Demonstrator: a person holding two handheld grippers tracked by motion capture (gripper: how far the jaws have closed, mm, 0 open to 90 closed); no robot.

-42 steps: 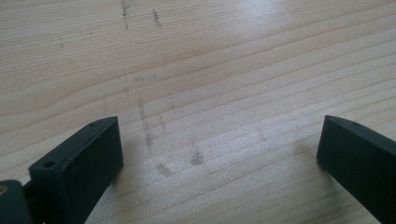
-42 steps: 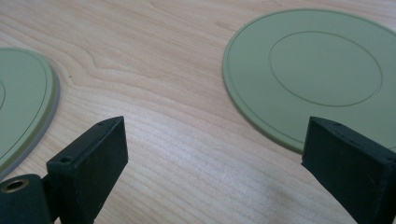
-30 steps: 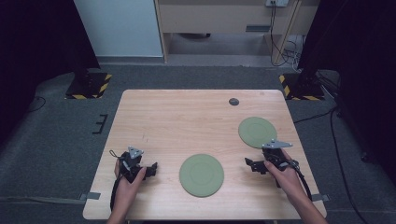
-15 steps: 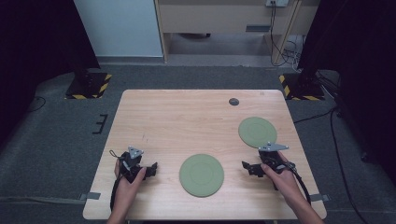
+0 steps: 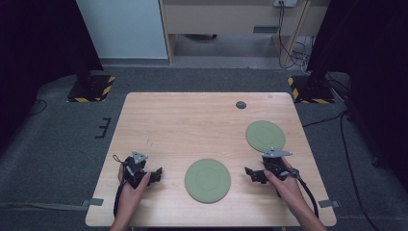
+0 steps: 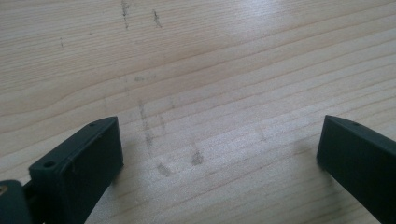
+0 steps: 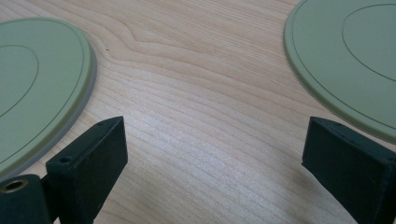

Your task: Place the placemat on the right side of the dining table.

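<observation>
right gripper (image 5: pixel 254 174) slid toward near-edge plate (image 5: pixel 208 180), jaws spread, empty; left gripper (image 5: pixel 153 175) idle, spread too. Grab looks next.

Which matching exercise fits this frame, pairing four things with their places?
1. near plate
2. far plate
3. grey disc
4. left gripper

A. close to the table's far edge
B. between the two grippers
C. over bare wood, jaws apart
D. just beyond the right gripper

Pairs: 1-B, 2-D, 3-A, 4-C
</observation>
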